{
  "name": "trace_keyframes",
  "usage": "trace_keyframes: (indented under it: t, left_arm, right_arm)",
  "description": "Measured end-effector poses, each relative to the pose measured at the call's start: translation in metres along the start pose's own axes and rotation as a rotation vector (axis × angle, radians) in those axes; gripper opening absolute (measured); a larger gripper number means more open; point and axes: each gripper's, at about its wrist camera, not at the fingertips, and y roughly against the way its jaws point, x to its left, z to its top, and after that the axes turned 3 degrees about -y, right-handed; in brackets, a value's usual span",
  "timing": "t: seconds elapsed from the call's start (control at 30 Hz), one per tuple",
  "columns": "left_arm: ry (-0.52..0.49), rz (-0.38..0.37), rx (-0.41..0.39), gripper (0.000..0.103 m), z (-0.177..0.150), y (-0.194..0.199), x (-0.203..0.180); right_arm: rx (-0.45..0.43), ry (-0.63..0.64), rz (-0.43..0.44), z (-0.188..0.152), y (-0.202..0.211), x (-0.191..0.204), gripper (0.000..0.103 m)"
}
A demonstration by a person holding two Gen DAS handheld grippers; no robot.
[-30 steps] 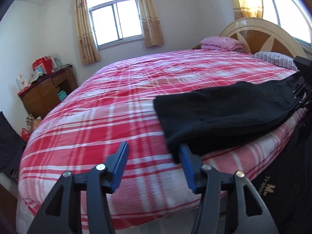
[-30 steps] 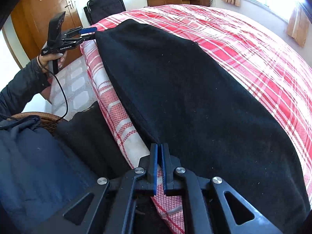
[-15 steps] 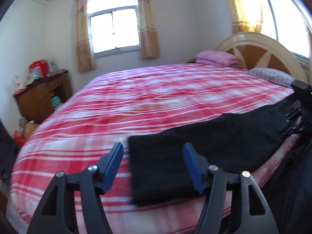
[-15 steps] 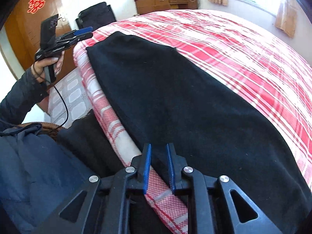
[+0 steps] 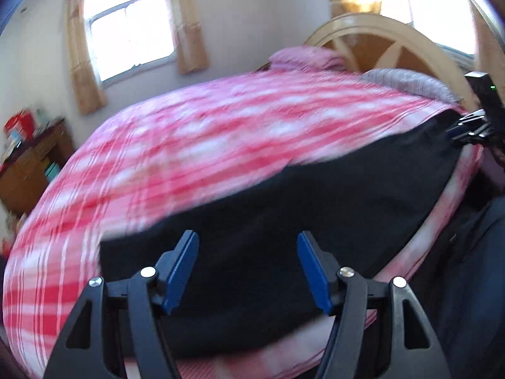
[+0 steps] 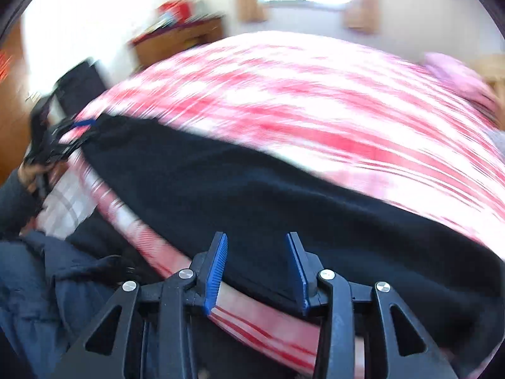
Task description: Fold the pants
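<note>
Pants (image 5: pixel 284 221) lie lengthwise along bed (image 5: pixel 189 145) edge, flat.

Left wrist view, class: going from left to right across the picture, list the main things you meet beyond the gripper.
Wooden dresser → window → pink pillow → headboard → right gripper at the edge of the black pants.

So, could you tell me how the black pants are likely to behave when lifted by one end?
The black pants lie flat and follow the bed's curved edge, so they will probably droop limply. The matte, thick-looking cloth should grip rather than slip.
</note>
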Motion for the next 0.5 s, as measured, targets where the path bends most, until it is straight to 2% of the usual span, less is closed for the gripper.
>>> trace_keyframes:
  t: [0.07,0.13,0.2,0.3,0.43,0.5]
  left_arm:
    - [-0.023,-0.072,-0.031,0.076,0.022,-0.007,-0.019]
    - [-0.039,-0.131,-0.039,0.076,0.036,-0.015,-0.036]
    - [-0.067,-0.193,-0.036,0.076,0.052,-0.031,-0.059]
    - [-0.133,-0.269,-0.035,0.076,0.069,-0.053,-0.097]
    - [-0.205,-0.385,-0.025,0.076,0.082,-0.074,-0.148]
    - [-0.244,-0.409,-0.011,0.076,0.082,-0.08,-0.17]
  right_arm:
    - [-0.056,-0.077,-0.088,-0.01,0.033,-0.027,0.04]
    - [-0.103,-0.133,-0.177,-0.022,0.064,-0.048,0.04]
    - [-0.124,-0.198,-0.227,-0.038,0.093,-0.066,0.04]
    - [-0.106,-0.305,-0.247,-0.059,0.117,-0.088,0.04]
    - [-0.113,-0.441,-0.273,-0.08,0.128,-0.122,0.04]
    - [-0.132,-0.496,-0.266,-0.083,0.127,-0.137,0.04]
